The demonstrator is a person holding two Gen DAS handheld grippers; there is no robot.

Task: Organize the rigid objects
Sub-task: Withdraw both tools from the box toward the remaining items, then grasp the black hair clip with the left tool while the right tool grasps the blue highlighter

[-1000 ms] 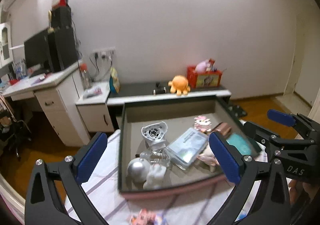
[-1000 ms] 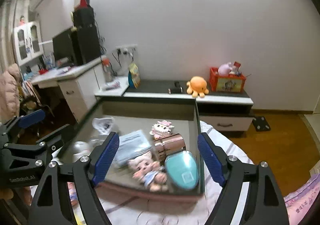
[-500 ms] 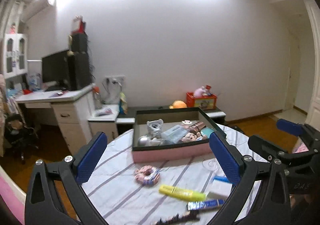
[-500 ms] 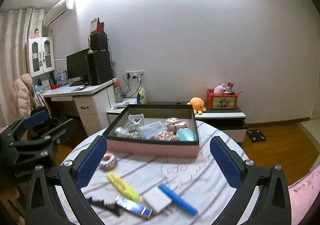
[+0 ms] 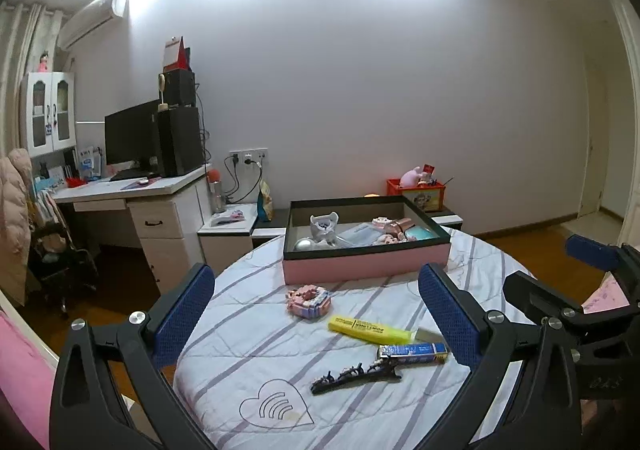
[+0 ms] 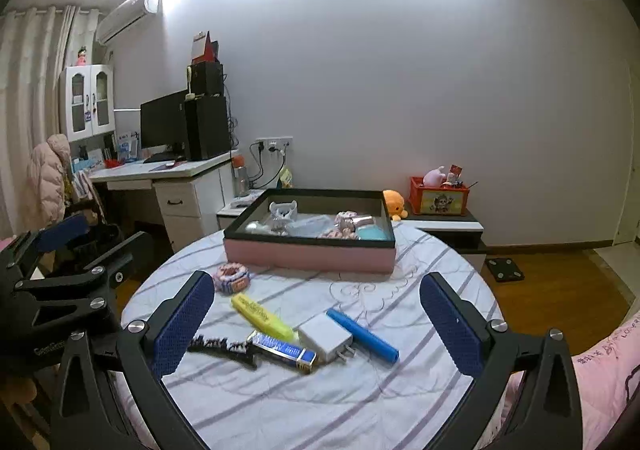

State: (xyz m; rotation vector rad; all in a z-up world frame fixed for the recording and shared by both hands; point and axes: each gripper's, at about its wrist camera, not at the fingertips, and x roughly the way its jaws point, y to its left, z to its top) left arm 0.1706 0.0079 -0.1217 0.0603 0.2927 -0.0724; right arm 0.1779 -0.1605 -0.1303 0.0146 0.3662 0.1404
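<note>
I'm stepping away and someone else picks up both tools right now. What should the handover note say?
Left tool: open, holding nothing.
Right tool: open, holding nothing; its jaws have just been opening.
Pink box sits at the far side of the round table and already holds several small items.
Still loose on the cloth: pink block ring, yellow highlighter, white charger, blue pen, blue foil bar, black hair clip.
Left to do: move those six into the box.

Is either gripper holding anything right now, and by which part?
Nothing is held. The left gripper and right gripper both stand wide open with empty jaws above the table.
</note>
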